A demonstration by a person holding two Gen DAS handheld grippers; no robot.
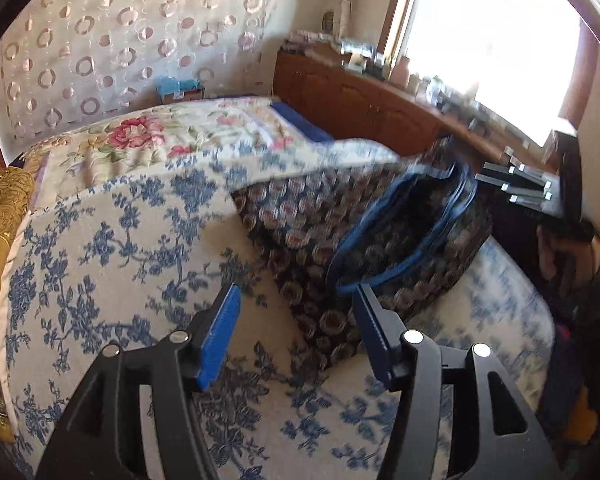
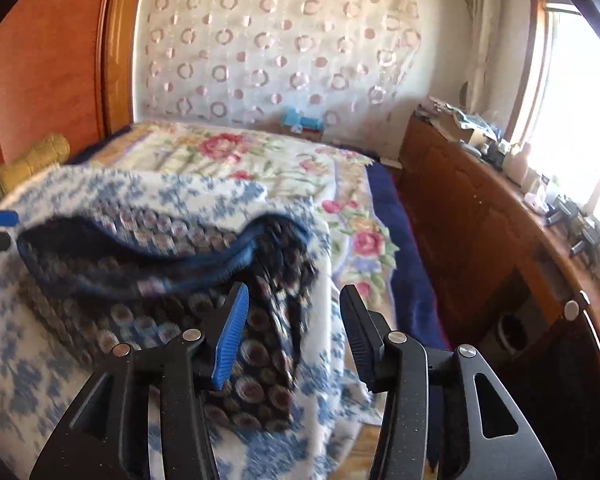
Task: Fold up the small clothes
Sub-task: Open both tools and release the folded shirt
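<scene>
Left wrist view: dark floral garment (image 1: pixel 300 216), blue-trimmed, lies crumpled.

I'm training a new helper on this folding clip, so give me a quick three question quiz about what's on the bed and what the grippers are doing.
1. True or false: the dark patterned garment with blue trim lies on the blue and white floral blanket.
2. Multiple choice: the left gripper is A) shut on the garment, B) open with nothing pinched, C) out of view.
3. Fill in: in the right wrist view, the right gripper stands open over the garment's ____ end, near the bed's edge by the wooden cabinet.

Key: 1 true; 2 B; 3 right.
</scene>
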